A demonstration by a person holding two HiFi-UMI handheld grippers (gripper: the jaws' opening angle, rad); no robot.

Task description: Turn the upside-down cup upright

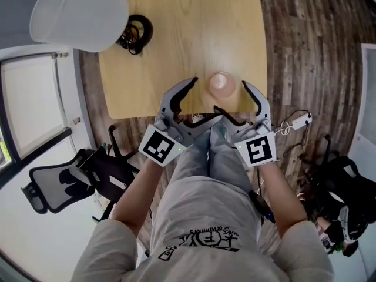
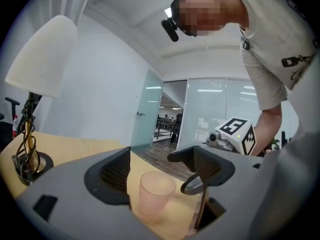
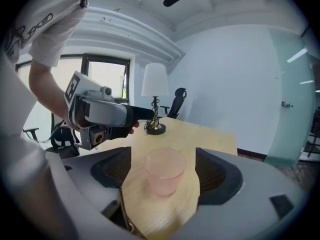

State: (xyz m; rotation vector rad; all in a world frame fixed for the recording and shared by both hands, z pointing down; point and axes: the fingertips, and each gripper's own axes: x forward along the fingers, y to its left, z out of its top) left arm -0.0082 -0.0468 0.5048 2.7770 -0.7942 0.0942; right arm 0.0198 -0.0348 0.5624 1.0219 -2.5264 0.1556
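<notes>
Now | cup point(image 1: 222, 84) upright on table point(image 1: 176, 28) | left gripper point(image 2: 157, 169) jaws open | right gripper point(image 3: 162, 171) jaws open | shirt print point(image 1: 202, 239) unreadable

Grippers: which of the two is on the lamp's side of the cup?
The left gripper: in the head view it flanks the cup on the side toward the white-shaded lamp, while the right gripper flanks the opposite side.

The head view looks steeply down on the table point(image 1: 176, 40). Both gripper views sit low and close, angled toward each other; all three share the cup point(image 1: 222, 84).
</notes>
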